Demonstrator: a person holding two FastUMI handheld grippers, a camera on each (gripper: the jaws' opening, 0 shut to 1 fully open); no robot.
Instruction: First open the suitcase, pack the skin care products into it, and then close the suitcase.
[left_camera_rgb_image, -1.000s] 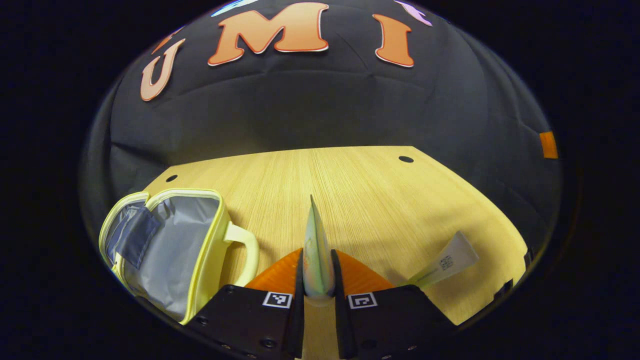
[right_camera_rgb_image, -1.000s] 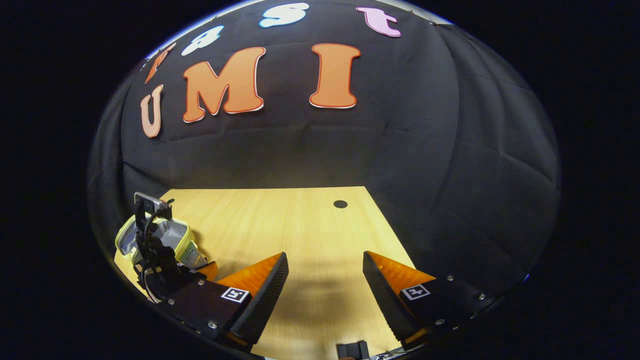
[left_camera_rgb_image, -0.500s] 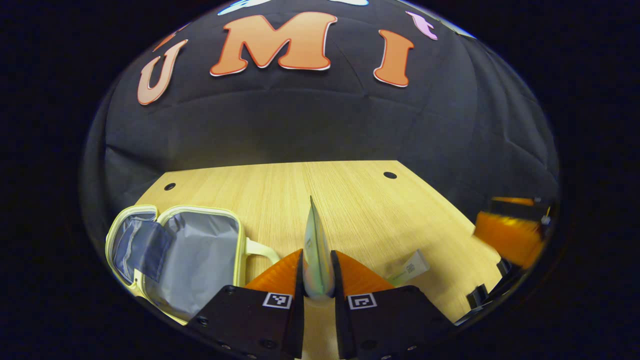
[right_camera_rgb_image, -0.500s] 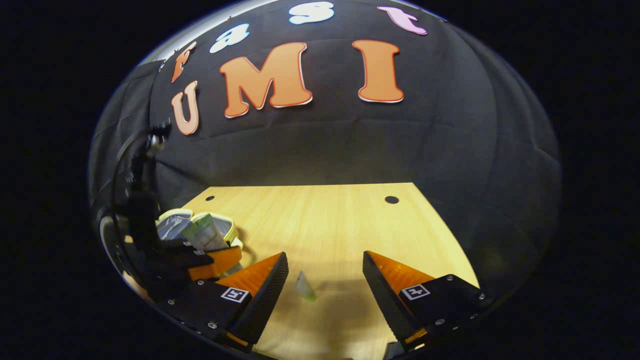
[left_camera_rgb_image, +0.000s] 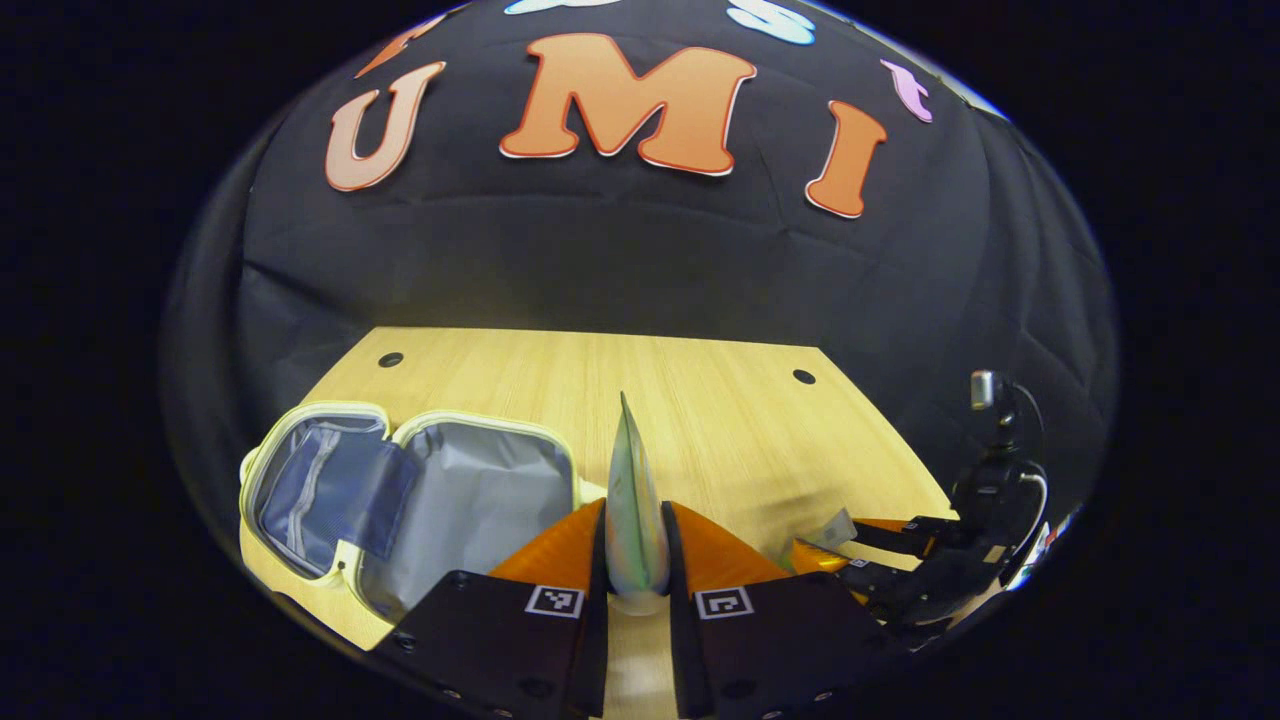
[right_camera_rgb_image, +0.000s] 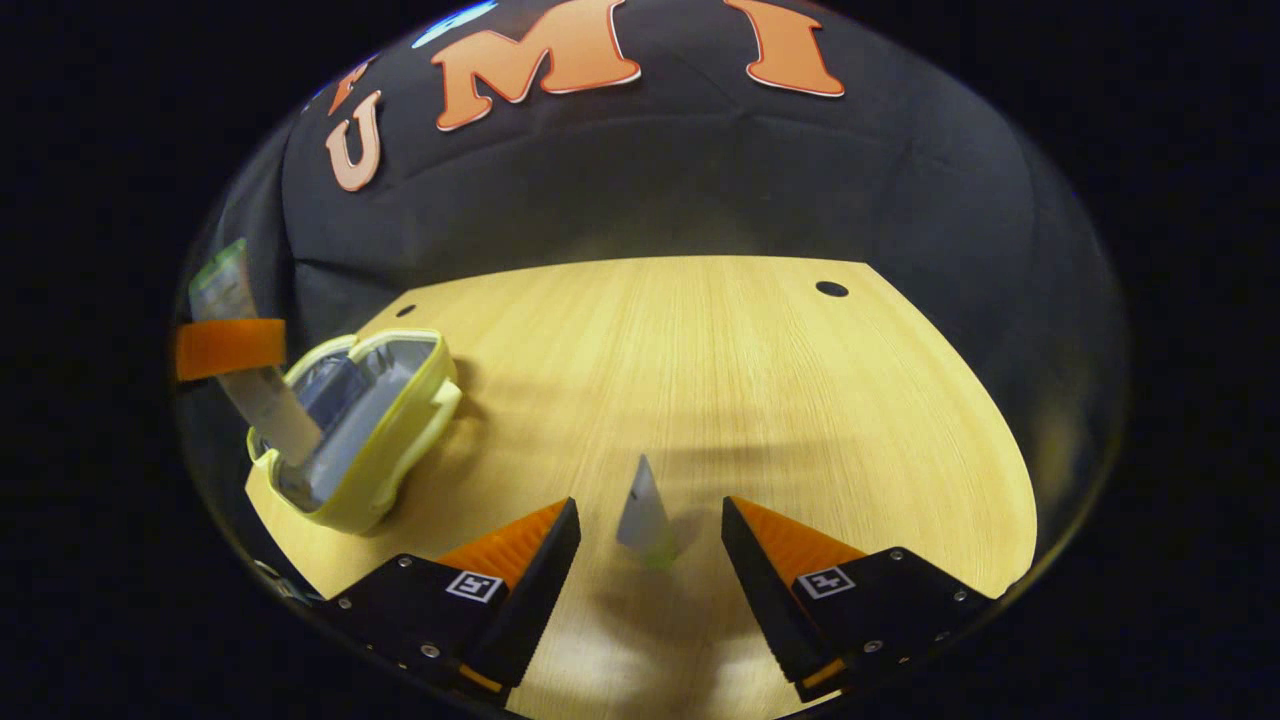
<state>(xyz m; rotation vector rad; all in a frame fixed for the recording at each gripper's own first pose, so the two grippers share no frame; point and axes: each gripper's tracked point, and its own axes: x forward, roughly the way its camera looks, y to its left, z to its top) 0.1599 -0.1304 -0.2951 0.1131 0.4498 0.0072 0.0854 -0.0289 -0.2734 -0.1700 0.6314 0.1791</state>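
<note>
The pale yellow suitcase (left_camera_rgb_image: 400, 500) lies open on the wooden table (left_camera_rgb_image: 700, 400), its grey lining bare. My left gripper (left_camera_rgb_image: 635, 510) is shut on a flat pale-green tube (left_camera_rgb_image: 632, 480), held edge-up just right of the case. In the right gripper view, my right gripper (right_camera_rgb_image: 650, 508) stands open low over the table, a small pale tube (right_camera_rgb_image: 645, 515) between its fingers and touching neither. The left gripper view shows that right gripper (left_camera_rgb_image: 850, 540) at the far right beside the small tube (left_camera_rgb_image: 835, 525). The suitcase (right_camera_rgb_image: 370, 440) and the held tube (right_camera_rgb_image: 250, 390) sit at the far left.
Round holes (left_camera_rgb_image: 804, 377) mark the table's far corners. Black cloth wall stands behind the table. The table (right_camera_rgb_image: 750, 380) has bare wood between the suitcase and the small tube. Its right edge (right_camera_rgb_image: 1000, 470) is close to my right gripper.
My left gripper swung its tube towards the open suitcase, which now sits nearer centre. The right gripper came down and forward, so the small tube now lies between its open fingers.
</note>
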